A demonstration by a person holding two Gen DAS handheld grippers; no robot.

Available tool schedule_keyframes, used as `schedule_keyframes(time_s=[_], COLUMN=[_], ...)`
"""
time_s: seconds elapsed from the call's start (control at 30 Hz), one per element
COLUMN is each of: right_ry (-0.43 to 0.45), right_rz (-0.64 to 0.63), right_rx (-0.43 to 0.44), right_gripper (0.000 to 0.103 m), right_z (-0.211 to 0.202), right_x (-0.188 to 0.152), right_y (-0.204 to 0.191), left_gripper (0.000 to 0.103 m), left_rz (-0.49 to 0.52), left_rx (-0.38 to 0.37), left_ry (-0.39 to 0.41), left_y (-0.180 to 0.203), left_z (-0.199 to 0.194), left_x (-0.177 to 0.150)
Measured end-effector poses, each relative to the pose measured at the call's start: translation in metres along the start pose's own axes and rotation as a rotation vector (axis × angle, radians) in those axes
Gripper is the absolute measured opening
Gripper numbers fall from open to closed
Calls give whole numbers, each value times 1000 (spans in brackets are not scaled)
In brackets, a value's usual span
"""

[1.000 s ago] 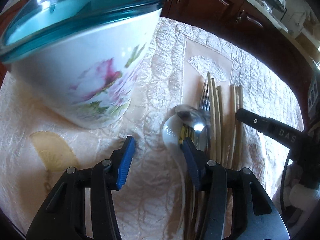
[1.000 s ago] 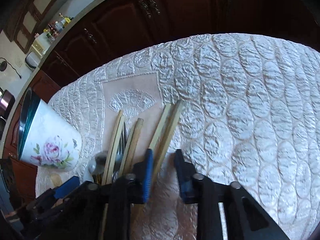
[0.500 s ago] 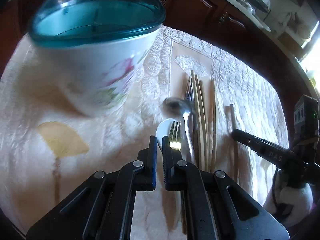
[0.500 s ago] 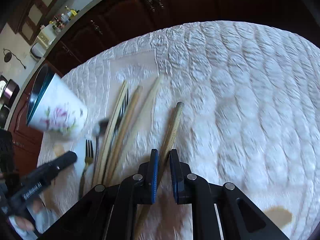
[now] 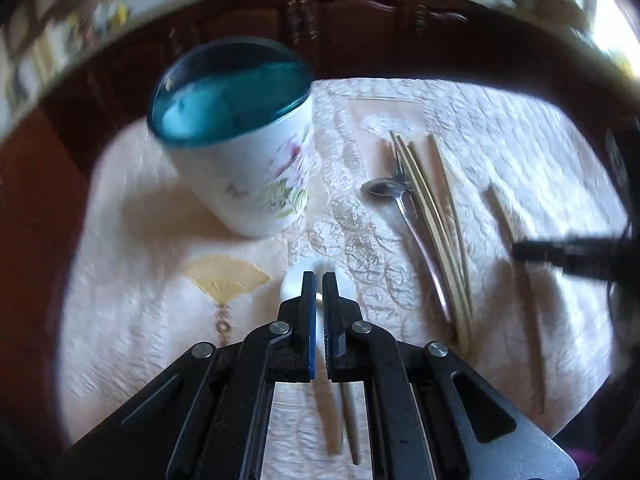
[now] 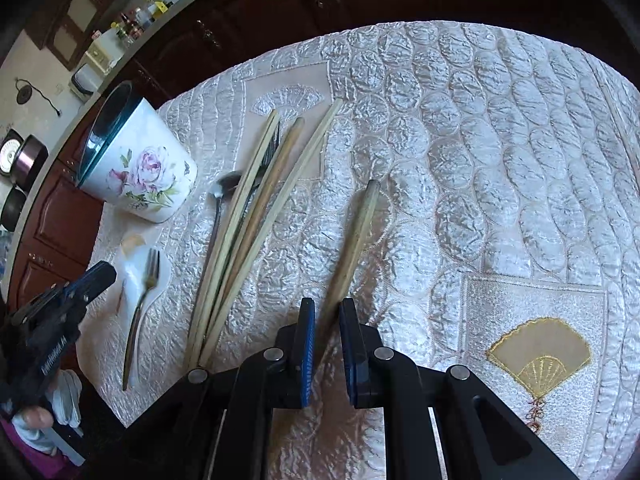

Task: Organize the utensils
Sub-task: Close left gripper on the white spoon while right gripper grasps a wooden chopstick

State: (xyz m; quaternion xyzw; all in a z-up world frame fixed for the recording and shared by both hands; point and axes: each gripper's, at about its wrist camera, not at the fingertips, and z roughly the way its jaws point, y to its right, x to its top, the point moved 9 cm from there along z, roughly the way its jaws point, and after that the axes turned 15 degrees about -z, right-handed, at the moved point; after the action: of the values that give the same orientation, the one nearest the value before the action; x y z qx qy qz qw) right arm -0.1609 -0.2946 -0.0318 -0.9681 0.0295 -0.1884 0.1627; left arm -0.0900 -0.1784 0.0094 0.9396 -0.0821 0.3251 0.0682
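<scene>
A floral white cup (image 5: 248,184) with a teal rim stands upright at the back left of the cloth. To its right, several wooden chopsticks (image 6: 248,232) lie bundled with a metal spoon (image 6: 224,192) and a dark fork (image 6: 272,148). A small fork (image 6: 146,288) rests on a white spoon (image 6: 136,276). My left gripper (image 5: 319,280) hovers above that white spoon (image 5: 292,284), shut and holding nothing. My right gripper (image 6: 326,312) grips one wooden chopstick (image 6: 356,240), lifted off the cloth and set apart to the right of the bundle. Its jaws are opening slightly, with the stick still between them.
A quilted cream tablecloth (image 6: 480,160) with embroidered fans (image 6: 540,356) covers the table. Dark wooden cabinets (image 6: 248,16) run behind the table's far edge. A person's gloved hand (image 6: 36,416) holds the left gripper at the lower left.
My left gripper closed from wide open and drew back and up, away from the cup. My right gripper carried one chopstick to the right, out of the bundle, and lifted it.
</scene>
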Motion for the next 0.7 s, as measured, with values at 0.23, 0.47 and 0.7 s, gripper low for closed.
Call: schedule_keyframes(time_s=[0.23,0.47,0.7], right_ry=[12,15,12], right_rz=[20,54,53], right_rx=[-17,-12,-8], right_gripper=[28,29,29], right_z=[-4,-7,-5], right_x=[9,11,12], right_y=[10,17,10], left_gripper=[1,2,31], left_rz=[-116,-212,-255], left_rx=[0,-98,-216], left_ry=[-40,-133,-266], left_y=[-41,-50,-42], left_z=[2,20,49], left_x=[7,1,-9])
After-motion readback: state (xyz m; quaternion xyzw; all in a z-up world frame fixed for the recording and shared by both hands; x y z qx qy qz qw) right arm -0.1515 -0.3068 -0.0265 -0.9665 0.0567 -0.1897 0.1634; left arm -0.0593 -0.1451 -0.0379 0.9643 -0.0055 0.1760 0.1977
